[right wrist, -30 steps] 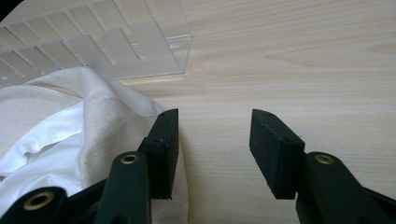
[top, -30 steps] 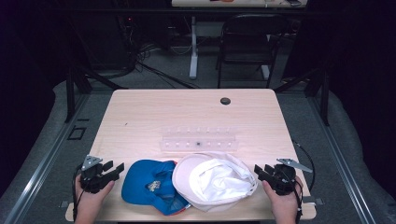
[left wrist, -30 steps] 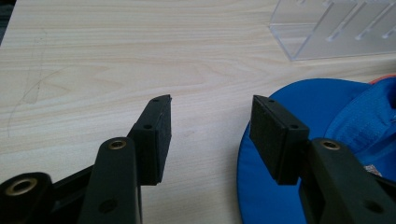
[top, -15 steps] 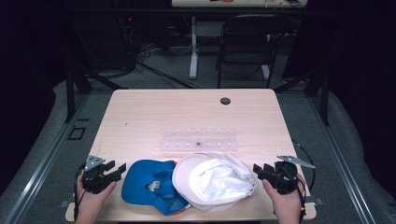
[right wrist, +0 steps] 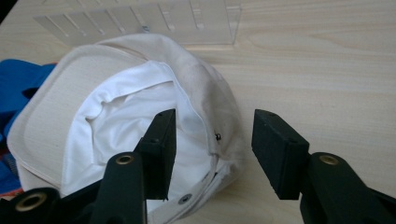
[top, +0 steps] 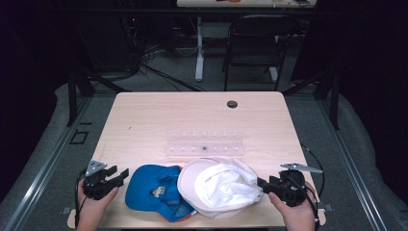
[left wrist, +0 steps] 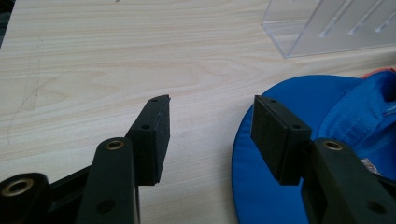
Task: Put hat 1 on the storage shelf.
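Little has shifted over the last second: the right gripper (top: 263,183) has edged slightly closer to the cream cloth cap (top: 219,186), while the left gripper (top: 121,173) sits much where it was. Both caps lie upside down on the light wooden table (top: 159,120), just on the near side of the clear acrylic slotted rack (top: 204,147). Directly in front of that rack rests the cream cap, white lining upward, overlapping the blue fabric cap (top: 154,191) lying to its left.

From the right gripper view, the jaws stand spread on either side of the cream cap's rear edge (right wrist: 219,140), one over the lining, the other over bare wood, not pinching it. From the left gripper view, the jaws are likewise spread, holding nothing, one over the blue cap's brim (left wrist: 280,196).
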Demonstrator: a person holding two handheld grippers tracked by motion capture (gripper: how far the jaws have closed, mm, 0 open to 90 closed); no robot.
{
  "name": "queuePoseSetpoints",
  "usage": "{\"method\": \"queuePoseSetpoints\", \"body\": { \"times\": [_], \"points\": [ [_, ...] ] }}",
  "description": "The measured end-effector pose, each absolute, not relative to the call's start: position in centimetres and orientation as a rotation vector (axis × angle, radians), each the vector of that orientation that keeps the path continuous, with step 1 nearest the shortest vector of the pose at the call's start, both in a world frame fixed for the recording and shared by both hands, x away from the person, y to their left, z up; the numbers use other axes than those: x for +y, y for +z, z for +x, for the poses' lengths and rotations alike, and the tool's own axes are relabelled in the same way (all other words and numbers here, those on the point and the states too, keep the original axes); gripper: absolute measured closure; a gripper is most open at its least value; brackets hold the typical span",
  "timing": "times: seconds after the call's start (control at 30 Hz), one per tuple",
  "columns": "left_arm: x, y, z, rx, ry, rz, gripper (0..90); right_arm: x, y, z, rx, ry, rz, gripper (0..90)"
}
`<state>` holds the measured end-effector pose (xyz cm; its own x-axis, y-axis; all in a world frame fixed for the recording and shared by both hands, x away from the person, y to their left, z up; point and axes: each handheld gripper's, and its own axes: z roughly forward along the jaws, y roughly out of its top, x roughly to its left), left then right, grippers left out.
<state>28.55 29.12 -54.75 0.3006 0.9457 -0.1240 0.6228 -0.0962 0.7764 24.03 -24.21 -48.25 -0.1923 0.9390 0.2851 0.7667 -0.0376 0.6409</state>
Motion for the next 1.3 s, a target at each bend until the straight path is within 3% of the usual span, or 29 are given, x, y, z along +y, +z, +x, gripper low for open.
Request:
{"method": "queuePoseSetpoints", "body": {
  "times": [0.33, 0.7, 0.87, 1.3],
  "points": [
    [28.8, -54.8, 28.4, 1.403, 0.536, 1.818, 47.5, -24.0, -50.0, 23.6, 2.010, 1.004, 1.867, 52.5],
    [28.6, -54.8, 28.4, 1.390, 0.537, 1.841, 47.5, -24.2, -51.2, 24.0, 2.015, 1.016, 1.953, 70.1],
    [28.5, -54.8, 28.5, 1.383, 0.542, 1.840, 47.5, -24.2, -50.8, 24.3, 2.024, 1.030, 1.948, 75.5],
    [28.5, -54.8, 28.5, 1.379, 0.544, 1.840, 47.6, -25.3, -47.9, 26.9, 2.039, 1.025, 1.919, 77.4]
  ]
}}
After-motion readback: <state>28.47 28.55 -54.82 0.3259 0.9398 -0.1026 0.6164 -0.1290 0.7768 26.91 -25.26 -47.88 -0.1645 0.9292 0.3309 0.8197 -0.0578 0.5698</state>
